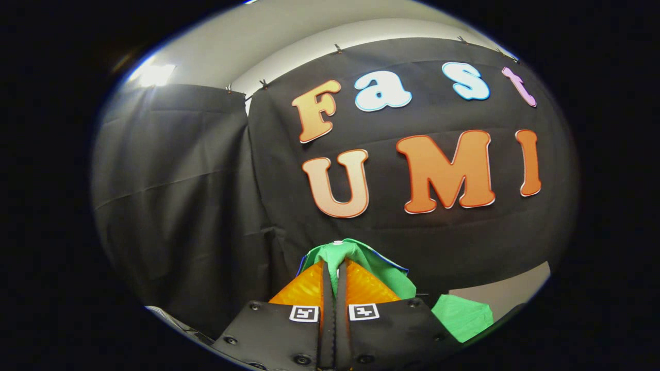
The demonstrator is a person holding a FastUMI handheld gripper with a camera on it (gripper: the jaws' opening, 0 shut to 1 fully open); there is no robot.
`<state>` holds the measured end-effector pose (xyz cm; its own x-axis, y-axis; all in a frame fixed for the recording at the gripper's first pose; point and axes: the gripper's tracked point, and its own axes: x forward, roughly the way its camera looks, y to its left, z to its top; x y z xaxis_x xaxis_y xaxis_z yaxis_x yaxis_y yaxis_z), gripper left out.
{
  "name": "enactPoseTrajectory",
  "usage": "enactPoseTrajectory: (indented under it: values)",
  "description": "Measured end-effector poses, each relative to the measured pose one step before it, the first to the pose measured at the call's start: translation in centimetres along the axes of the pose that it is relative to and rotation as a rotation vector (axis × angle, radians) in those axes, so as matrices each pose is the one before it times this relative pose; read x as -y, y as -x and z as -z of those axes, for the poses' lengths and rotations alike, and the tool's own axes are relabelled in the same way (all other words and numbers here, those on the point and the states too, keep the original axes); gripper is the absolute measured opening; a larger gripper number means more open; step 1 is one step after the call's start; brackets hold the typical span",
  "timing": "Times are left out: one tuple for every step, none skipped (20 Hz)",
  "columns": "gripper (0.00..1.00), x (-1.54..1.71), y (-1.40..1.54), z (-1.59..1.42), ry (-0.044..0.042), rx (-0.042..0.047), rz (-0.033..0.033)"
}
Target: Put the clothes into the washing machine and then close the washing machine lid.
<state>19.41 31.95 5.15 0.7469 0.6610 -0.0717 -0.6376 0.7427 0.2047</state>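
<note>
Gripper [336, 268]: raised and pointed level at the booth wall, looking forward along its two fingers.
Jaws: drawn together, clamped on a fold of green cloth, with just a thin strip of fabric showing in the slit between them.
Markers: two square black-and-white tags [304, 313], one on each finger base, side by side.
Garment [384, 270]: one piece of green clothing, held up in the air. It bunches over the fingertips, spills to the right of them, and a further flap of it hangs lower at the right, beside the gripper body. A thin blue edge shows along its folds; a small pale spot sits at the top of the bunch.
Booth wall [180, 206]: black cloth well beyond the garment, in two hung panels that meet at a seam.
Ceiling [289, 41]: pale, above the cloth, with one bright light at the left.
</note>
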Motion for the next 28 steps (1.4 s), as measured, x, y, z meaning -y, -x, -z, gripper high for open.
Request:
enactPoseTrajectory:
  values:
    - [0.08,-0.318,-0.704,0.281,-0.00347,-0.00531,-0.01532]
    - [0.08,-0.498,-0.623,0.38,-0.00327,-0.00614,-0.01399]
    - [0.08,-0.549,-0.465,0.288,0.00033,-0.00025,-0.01684]
    - [0.08,-0.441,-0.594,0.235,0.00222,-0.00407,-0.01184]
    - [0.08,-0.117,-0.447,0.322,0.00189,-0.00325,-0.00417]
    - [0.08,-0.213,-0.639,0.34,-0.00573,-0.00813,-0.00995]
    - [0.08,0.044,-0.658,0.297,-0.00945,-0.00425,-0.00163]
    - [0.08,0.117,-0.467,0.499,-0.0111,-0.00752,-0.00479]
    - [0.08,0.167,-0.675,0.483,-0.01431,-0.00458,0.00086]
    - [0.08,0.401,-0.591,0.71,-0.01236,-0.01155,0.00545]
    - [0.08,0.56,-0.566,0.724,-0.00668,-0.0128,0.01035]
    - [0.08,0.285,-0.453,0.791,-0.00953,-0.01111,0.0049]
    - [0.08,0.274,-0.57,0.877,-0.01488,-0.01015,0.00102]
    - [0.08,0.28,-0.51,0.765,-0.01386,-0.00831,0.00364]
    - [0.08,0.097,-0.521,0.493,-0.0102,-0.00924,0.00079]
    - [0.08,0.147,-0.556,0.557,-0.00593,-0.01078,0.00042]
    - [0.08,-0.08,-0.456,0.852,-0.0036,-0.0097,-0.00097]
    - [0.08,0.012,-0.314,0.6,-0.0039,-0.00993,-0.00148]
    - [0.08,-0.036,-0.41,0.837,-0.00325,-0.00981,-0.0009]
    - [0.08,0.221,-0.344,0.947,-0.00281,-0.01447,0.00333]
    - [0.08,0.183,-0.238,1.143,-0.00446,-0.01939,0.00498]
    - [0.08,0.308,-0.572,0.946,-0.00731,-0.02328,0.00581]
    - [0.08,0.269,-0.435,1.243,-0.00551,-0.02426,0.0058]
    - [0.08,0.514,-0.509,1.161,-0.00572,-0.02108,0.01124]
    - [0.08,0.466,-0.586,1.846,-0.00614,-0.02626,0.00737]
    - [0.08,0.803,-0.592,1.624,-0.01041,-0.02059,0.0143]
    - [0.08,0.56,-0.557,1.675,-0.01128,-0.02867,0.01148]
    - [0.08,0.783,-0.725,1.55,-0.01365,-0.02451,0.01596]
